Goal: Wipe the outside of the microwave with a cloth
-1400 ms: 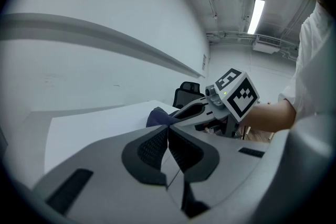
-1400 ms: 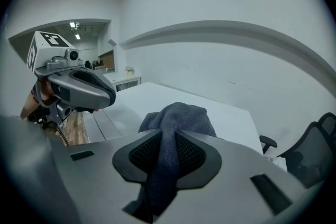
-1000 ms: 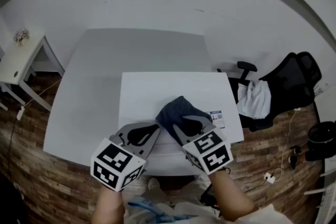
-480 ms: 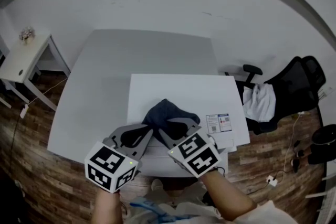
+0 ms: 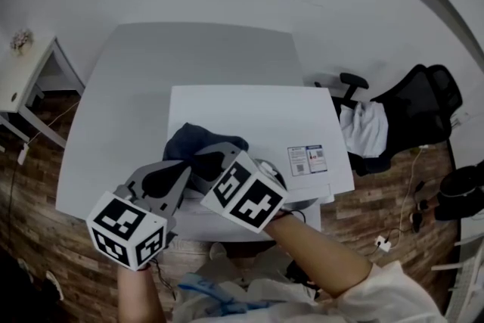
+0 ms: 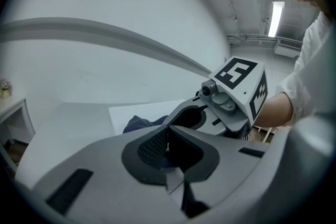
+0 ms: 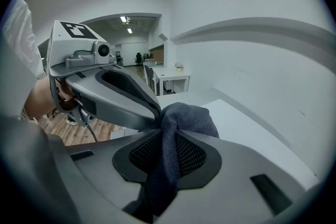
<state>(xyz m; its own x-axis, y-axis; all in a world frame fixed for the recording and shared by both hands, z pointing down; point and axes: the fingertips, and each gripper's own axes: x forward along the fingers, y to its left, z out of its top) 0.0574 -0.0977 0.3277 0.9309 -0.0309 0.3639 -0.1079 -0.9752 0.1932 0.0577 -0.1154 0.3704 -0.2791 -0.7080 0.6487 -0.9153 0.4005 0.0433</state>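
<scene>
A dark blue cloth [image 5: 193, 141] is bunched on the near left part of the white microwave [image 5: 261, 116] top. It is clamped between the jaws of the right tool [image 7: 168, 131]. The left tool [image 6: 168, 143] is held just beside it on the left, jaws pressed together with nothing between them. The microwave is set on a grey tabletop [image 5: 125, 98].

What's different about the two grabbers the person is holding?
The right gripper is pinching the dark cloth. The left gripper has its jaws together with no cloth plainly between them. In the head view, the right gripper lies over the front of the white microwave, while the left gripper sits further left, nearer the person. Both are grey with a marker cube.
</scene>
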